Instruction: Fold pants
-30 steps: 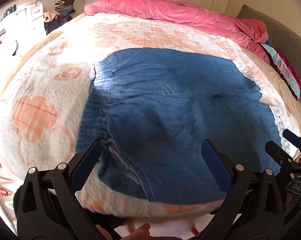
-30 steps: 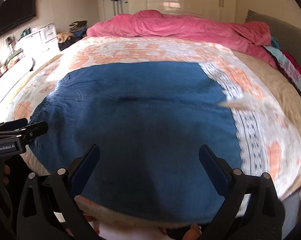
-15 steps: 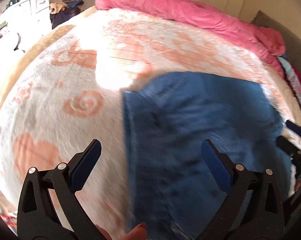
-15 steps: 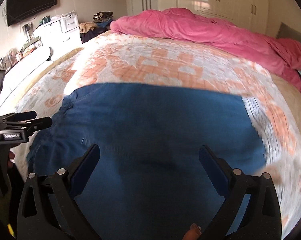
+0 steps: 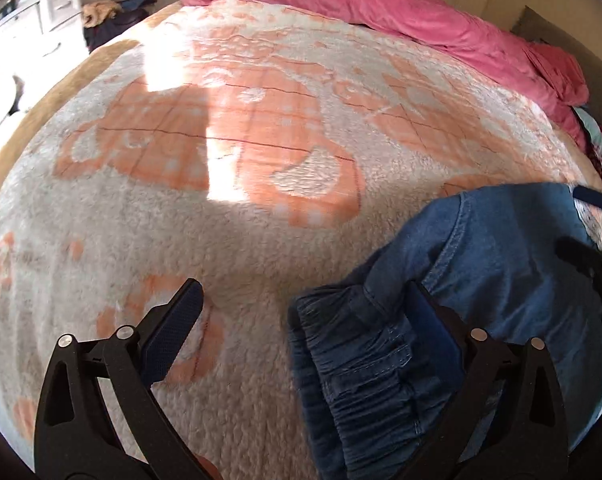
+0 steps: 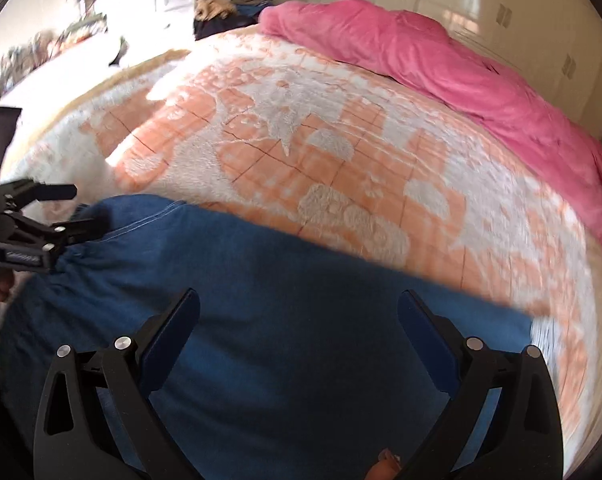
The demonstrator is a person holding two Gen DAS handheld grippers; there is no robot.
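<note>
Waistband gathers (image 5: 365,376) show only beside left claw (image 5: 305,320).

Blanket (image 5: 229,240): fleecy, white with orange patches, spread over the bed.
Duvet (image 6: 441,64): pink, bunched along the far edge.
Drawers (image 5: 57,4): white, seen beyond the bed.

Bare blanket (image 5: 229,248) left of pants (image 5: 481,280)

The left gripper (image 5: 305,316) points steeply down with its jaws wide apart; they have just been closing a little, and its right pad sits over denim. The right gripper (image 6: 299,320) also tilts downward, jaws spread wide, gripping nothing.
</note>
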